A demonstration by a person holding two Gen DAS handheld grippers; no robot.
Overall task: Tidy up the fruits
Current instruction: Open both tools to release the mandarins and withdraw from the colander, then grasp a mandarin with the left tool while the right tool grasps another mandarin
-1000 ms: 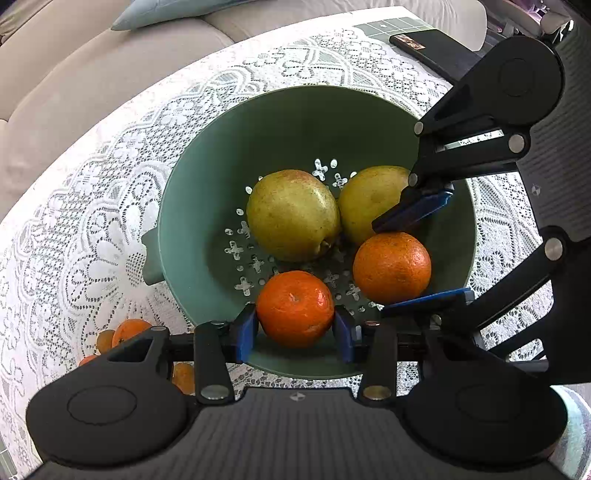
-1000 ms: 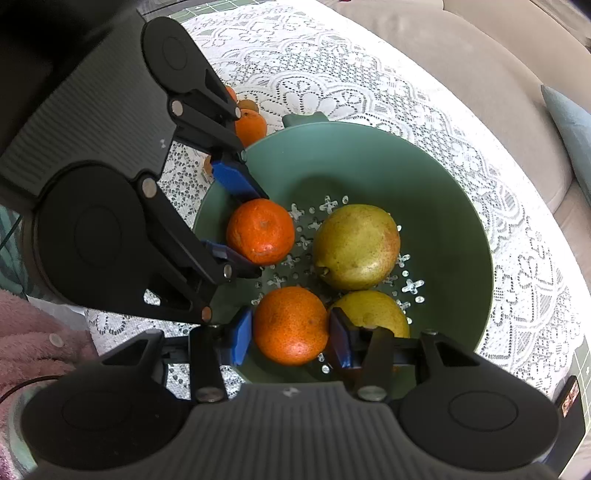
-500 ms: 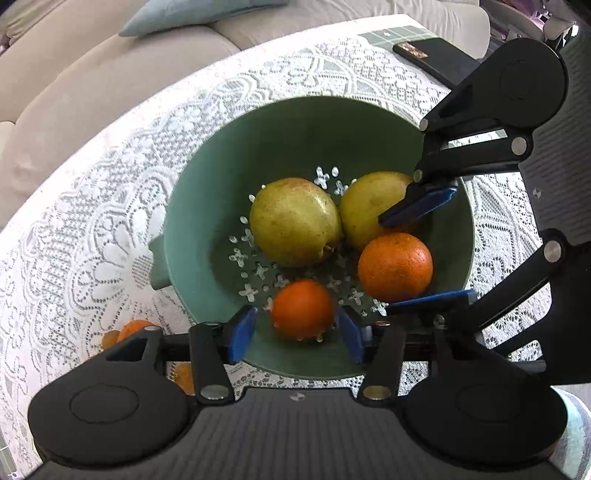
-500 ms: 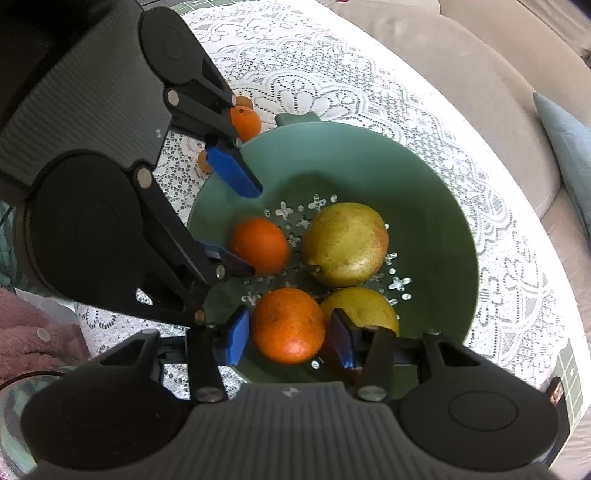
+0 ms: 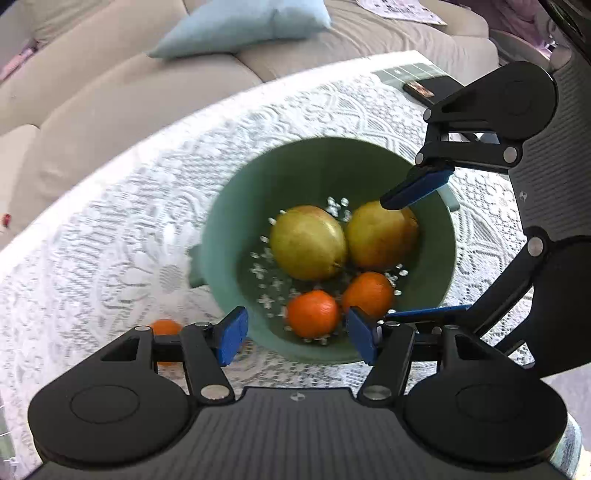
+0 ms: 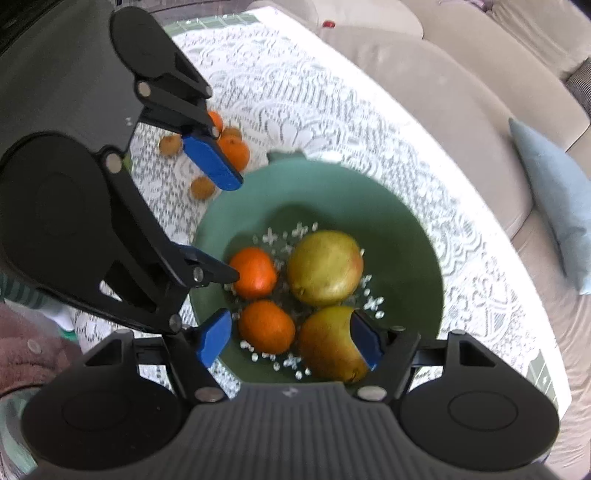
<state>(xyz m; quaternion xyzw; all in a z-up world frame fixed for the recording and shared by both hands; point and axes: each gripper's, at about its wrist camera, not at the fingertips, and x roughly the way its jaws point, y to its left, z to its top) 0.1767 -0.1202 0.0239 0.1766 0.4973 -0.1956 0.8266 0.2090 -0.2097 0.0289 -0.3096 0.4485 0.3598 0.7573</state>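
A green colander bowl [image 5: 236,221] [image 6: 406,229] on the lace-covered table holds two yellow-green pears [image 5: 308,247] [image 6: 325,267] and two oranges [image 5: 313,314] [image 6: 255,272]. The second orange [image 5: 367,293] [image 6: 266,326] lies beside the first. My left gripper [image 5: 297,339] is open and empty, raised above the bowl's near rim. My right gripper [image 6: 290,343] is open and empty above the opposite rim. Each gripper shows in the other's view.
Several small oranges [image 6: 232,149] and brownish fruits [image 6: 202,187] lie on the lace cloth beside the bowl; one orange [image 5: 166,328] shows in the left wrist view. A dark phone [image 5: 428,88] lies at the table's far edge. A beige sofa with a blue cushion [image 5: 243,22] lies beyond.
Both grippers have opened, let go of their oranges into the bowl, and lifted up and back from it.
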